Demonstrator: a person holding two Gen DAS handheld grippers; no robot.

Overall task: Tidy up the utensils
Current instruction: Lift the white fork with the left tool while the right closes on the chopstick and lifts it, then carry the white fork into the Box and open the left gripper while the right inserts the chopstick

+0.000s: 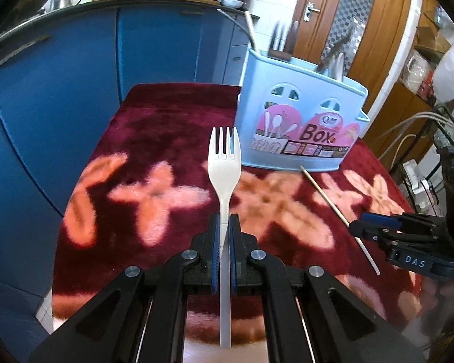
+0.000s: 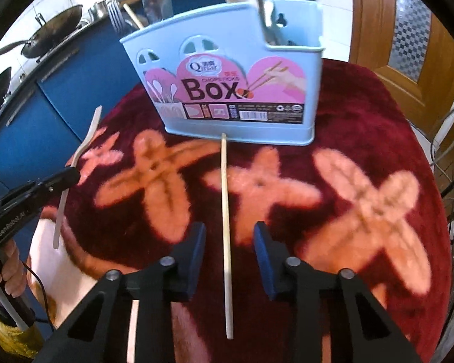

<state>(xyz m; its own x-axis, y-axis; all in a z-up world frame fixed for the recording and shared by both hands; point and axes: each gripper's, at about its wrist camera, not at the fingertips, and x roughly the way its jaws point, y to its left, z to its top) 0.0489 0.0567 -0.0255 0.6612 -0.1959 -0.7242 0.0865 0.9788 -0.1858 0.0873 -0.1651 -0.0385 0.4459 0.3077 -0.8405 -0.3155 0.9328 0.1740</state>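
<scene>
My left gripper is shut on the handle of a white plastic fork, tines pointing up and away, held above the red floral cloth. The right wrist view shows that fork at the left, in the left gripper. A light blue utensil box stands at the far side and holds spoons, forks and knives. A single wooden chopstick lies on the cloth, one end at the box's base. My right gripper is open, a finger on each side of the chopstick, pads not touching it.
The table wears a dark red cloth with pink flowers. Blue cabinets with pots and bowls on top stand behind and to the left. A wooden door is at the back right, and cables run along the right edge. A hand holds the left gripper.
</scene>
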